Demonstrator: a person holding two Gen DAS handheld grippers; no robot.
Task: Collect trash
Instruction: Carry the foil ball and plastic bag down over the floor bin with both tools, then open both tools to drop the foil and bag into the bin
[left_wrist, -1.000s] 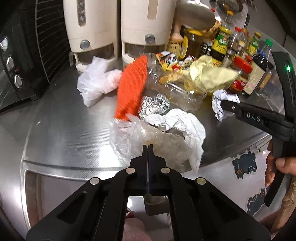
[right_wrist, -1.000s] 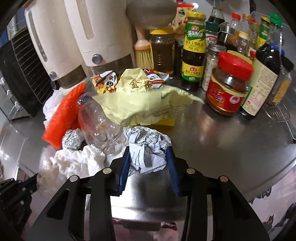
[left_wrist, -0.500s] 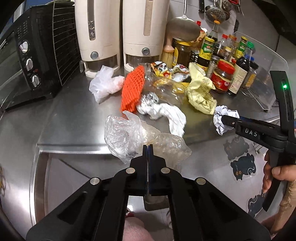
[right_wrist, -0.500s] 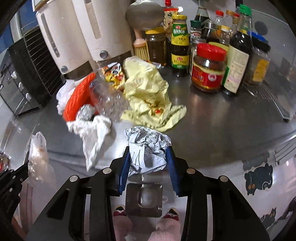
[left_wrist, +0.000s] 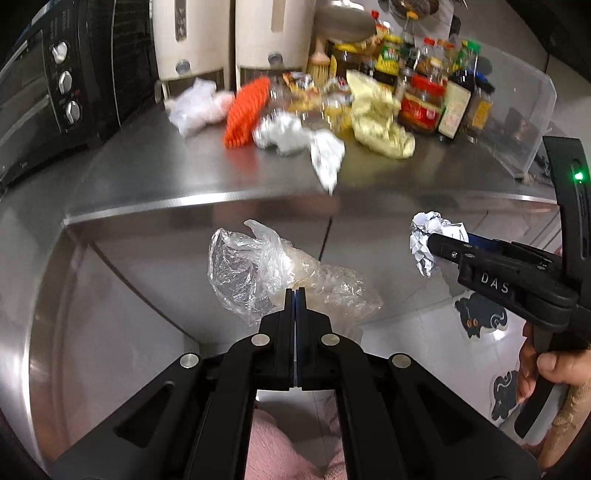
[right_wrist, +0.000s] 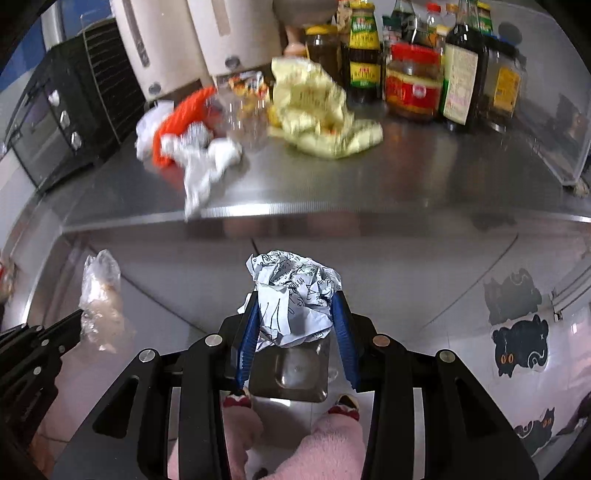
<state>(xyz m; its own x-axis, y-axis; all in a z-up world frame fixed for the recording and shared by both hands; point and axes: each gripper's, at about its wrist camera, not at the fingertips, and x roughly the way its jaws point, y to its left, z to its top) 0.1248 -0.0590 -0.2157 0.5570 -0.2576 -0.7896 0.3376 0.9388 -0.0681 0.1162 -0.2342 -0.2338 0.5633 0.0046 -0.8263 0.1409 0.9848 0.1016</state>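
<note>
The trash pile (left_wrist: 295, 125) on the counter (left_wrist: 184, 173) at twelve o'clock was smeared by motion blur, and the labels on the bottles (right_wrist: 424, 66) could not be read. At nine o'clock the oven (left_wrist: 44, 92) ran off the picture's edge. The person's hand (left_wrist: 554, 369) at four o'clock was cut off.

A: Any lettering you can read?
B: "DAS", in white capitals, on the side of the right gripper (left_wrist: 428, 254), seen from the left wrist
A: And the paper ball (right_wrist: 293, 295)?
B: Dark handwriting all over it, too creased to make out
A: The bottles (right_wrist: 364, 55) at the back?
B: Yellow, red and white labels with printed characters, all blurred; the yellow wrapper (right_wrist: 317, 110) has printing too, not legible
A: Numbers?
B: None that I can read
</note>
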